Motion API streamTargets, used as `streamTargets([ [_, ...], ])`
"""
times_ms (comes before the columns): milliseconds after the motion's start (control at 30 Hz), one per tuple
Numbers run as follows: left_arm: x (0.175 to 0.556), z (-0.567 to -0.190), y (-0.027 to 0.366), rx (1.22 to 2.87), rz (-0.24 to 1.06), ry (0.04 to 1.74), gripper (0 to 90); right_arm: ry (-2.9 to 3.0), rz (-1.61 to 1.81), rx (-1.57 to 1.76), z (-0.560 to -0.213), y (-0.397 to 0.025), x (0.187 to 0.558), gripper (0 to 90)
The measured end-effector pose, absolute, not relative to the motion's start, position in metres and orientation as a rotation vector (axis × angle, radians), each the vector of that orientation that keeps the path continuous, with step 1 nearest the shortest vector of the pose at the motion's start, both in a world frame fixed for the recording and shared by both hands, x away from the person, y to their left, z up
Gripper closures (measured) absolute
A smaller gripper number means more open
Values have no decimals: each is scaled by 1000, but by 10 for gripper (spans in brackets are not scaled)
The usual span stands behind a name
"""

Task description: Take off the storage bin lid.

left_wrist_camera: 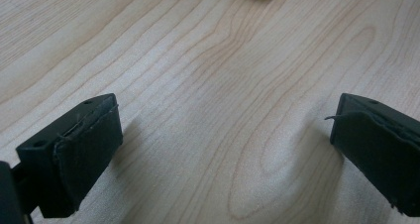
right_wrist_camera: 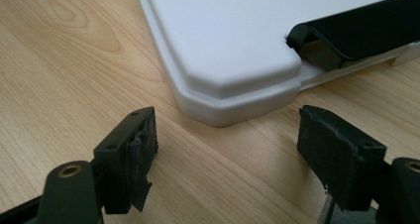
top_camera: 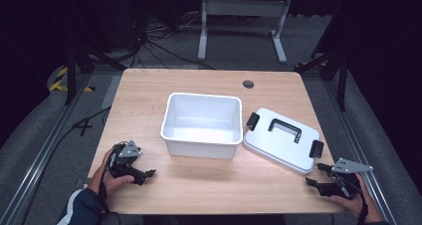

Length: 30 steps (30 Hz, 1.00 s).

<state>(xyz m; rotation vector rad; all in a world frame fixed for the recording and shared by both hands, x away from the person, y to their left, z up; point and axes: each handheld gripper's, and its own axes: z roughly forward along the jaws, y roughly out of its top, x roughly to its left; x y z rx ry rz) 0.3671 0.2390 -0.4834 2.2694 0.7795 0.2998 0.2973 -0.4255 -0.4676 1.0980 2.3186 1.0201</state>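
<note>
Evidently we held both grippers, left gripper (top_camera: 149,173) and right gripper (top_camera: 314,174), spread apart and empty. At two o'clock of the open tub (top_camera: 201,123) lay its lid (top_camera: 281,139): stiff, light, slick plastic, best gripped by the black handle (top_camera: 284,129).

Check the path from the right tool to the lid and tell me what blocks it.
Nothing visible does. The right tool is open, low over the table, with the lid's near corner just ahead of its jaws and bare wood between. The white bin sits off to the lid's other side.
</note>
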Motion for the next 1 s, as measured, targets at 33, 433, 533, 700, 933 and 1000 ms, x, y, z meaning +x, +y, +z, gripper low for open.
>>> streamTargets([
  [33,367,-483,239,2269,299,779,1,2319,1020,1099,-468,-426,297,239],
  [433,367,-483,239,2267,297,784,1,2312,1018,1098,-468,-426,297,244],
  [533,367,-483,239,2269,299,781,1,2312,1018,1098,-468,-426,297,244],
  [700,367,-483,239,2269,300,781,1,2312,1018,1098,-468,-426,297,245],
  [933,367,-483,239,2265,301,790,1,2314,1020,1096,-468,-425,297,254],
  [1000,368,-483,239,2266,300,792,1,2314,1021,1096,-467,-425,296,257],
])
